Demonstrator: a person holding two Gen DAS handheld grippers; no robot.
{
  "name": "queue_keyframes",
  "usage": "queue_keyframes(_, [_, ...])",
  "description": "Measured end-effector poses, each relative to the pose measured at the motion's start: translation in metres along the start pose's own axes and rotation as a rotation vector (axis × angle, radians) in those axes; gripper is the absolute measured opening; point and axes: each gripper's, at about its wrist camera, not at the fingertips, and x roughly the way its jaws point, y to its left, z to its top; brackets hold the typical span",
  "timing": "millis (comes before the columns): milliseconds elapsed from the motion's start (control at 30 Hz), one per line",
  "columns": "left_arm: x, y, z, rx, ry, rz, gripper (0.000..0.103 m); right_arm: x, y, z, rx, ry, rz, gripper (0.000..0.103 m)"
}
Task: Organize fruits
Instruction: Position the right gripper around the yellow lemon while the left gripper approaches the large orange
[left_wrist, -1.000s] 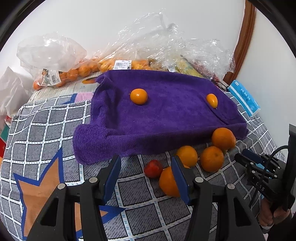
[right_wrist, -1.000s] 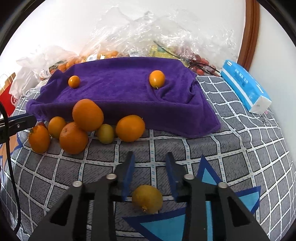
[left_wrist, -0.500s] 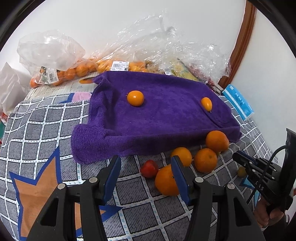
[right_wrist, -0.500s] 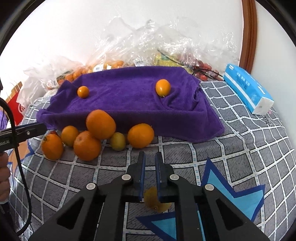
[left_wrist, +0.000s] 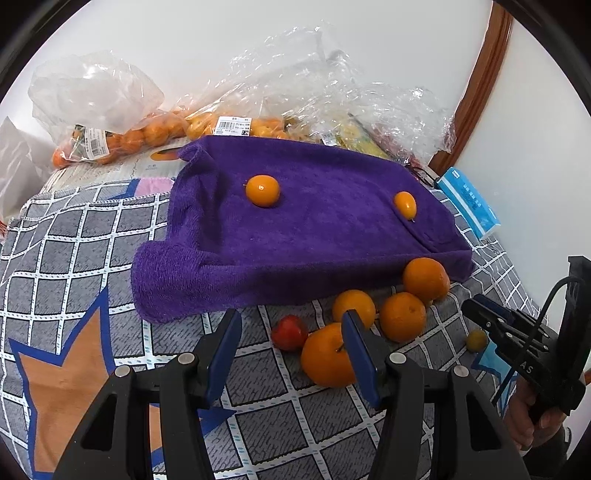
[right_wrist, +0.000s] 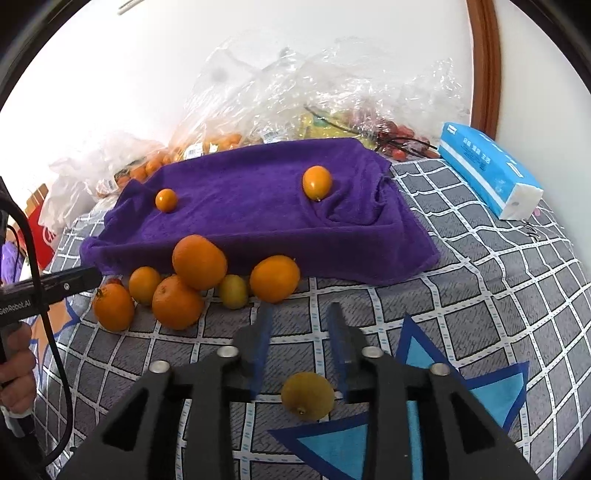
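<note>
Black-and-blue, the right gripper (right_wrist: 299, 332) hangs over a checked bedspread (right_wrist: 480, 302), its jaws opening with a small yellow fruit (right_wrist: 307, 395) lying on the cloth below and between them, untouched by either pad. Just ahead sits a huddle of loose fruit: a big orange (right_wrist: 199, 262) propped on its neighbours, a second orange (right_wrist: 274, 278) to its right, a small yellow-green fruit (right_wrist: 232, 291) wedged between the two, and three more oranges (right_wrist: 176, 302) trailing off to the left.

Behind them a purple towel (right_wrist: 258, 221) is draped over a raised, box-like shape, with two small orange fruits (right_wrist: 317, 182) resting well apart on top. A blue pack of tissues (right_wrist: 487, 170) lies to the right (its white end faces the camera), and crumpled clear bags of fruit (right_wrist: 295, 99) pile against the white wall.

The left gripper (left_wrist: 291, 332) hovers with its jaws parted and gripping nothing; an orange (left_wrist: 327, 356) lies on the cloth beneath its right finger, a small red fruit (left_wrist: 290, 332) just beside it. At that view's right edge, a person's hand (left_wrist: 532, 421) grips the other tool's handle.
</note>
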Motion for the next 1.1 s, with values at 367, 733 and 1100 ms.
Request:
queue_keyframes(367, [0.004, 0.004, 0.0, -0.014, 0.009, -0.003, 0.056, 0.006, 0.001, 0.007, -0.003, -0.026, -0.03, 0.055])
queue_keyframes(733, [0.007, 0.006, -0.001, -0.025, 0.025, -0.027, 0.057, 0.02, 0.015, 0.009, -0.067, 0.002, -0.039, 0.055])
queue_keyframes(1100, [0.006, 0.0, -0.003, 0.004, 0.023, -0.05, 0.057, 0.024, 0.013, 0.009, -0.063, 0.017, -0.034, 0.031])
